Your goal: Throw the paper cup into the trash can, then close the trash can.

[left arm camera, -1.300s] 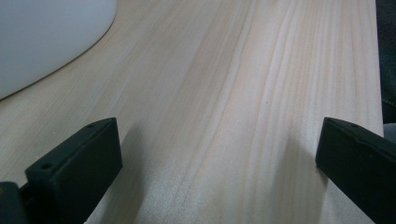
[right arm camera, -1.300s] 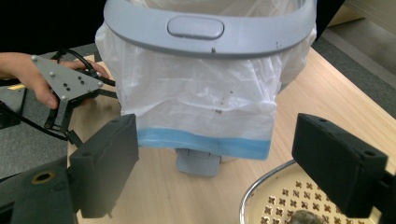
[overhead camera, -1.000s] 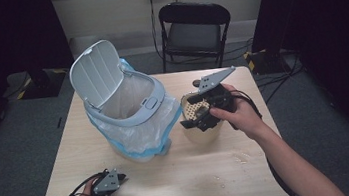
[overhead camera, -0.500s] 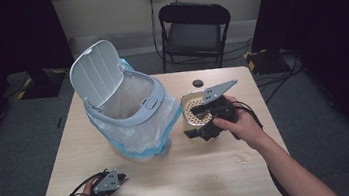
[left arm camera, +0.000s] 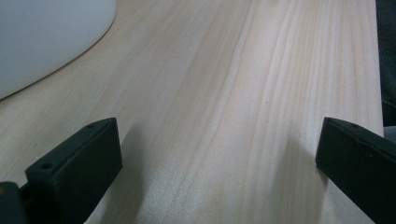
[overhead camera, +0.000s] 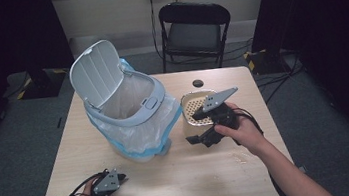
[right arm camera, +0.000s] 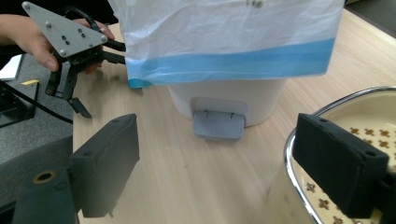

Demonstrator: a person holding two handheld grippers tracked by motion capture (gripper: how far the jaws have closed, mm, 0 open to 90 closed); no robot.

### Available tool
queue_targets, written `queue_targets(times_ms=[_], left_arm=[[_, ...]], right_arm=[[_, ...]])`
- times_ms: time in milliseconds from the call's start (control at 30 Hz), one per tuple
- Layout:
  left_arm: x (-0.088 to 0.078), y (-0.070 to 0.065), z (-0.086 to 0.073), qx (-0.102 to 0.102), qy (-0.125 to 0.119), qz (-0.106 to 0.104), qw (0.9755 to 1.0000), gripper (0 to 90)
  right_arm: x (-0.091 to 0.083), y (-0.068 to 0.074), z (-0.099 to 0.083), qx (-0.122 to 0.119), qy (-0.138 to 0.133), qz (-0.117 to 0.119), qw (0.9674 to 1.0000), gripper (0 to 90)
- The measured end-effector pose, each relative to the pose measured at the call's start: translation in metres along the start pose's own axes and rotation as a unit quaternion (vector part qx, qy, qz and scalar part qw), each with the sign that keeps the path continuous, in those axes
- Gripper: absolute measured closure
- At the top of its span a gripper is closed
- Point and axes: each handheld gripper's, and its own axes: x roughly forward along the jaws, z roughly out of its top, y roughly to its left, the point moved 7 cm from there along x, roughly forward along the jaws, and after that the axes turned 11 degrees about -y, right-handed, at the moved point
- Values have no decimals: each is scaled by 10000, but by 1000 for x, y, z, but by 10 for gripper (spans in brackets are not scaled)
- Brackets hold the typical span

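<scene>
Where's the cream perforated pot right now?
High view: the cream pot stands right of the lined bin, at the right gripper.

Your light wooden table [overhead camera: 182,177] carries a white pedal bin [overhead camera: 128,108] at ten o'clock, a cream perforated pot [overhead camera: 196,109] at two, a small black disc [overhead camera: 197,83] at twelve.
</scene>
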Motion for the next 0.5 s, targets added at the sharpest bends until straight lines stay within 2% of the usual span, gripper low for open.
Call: queue_targets(times_ms=[500], left_arm=[[0,0,0,2,0,-1,10000,0]], right_arm=[[3,5,-27,56,-7,-3,10000,142]])
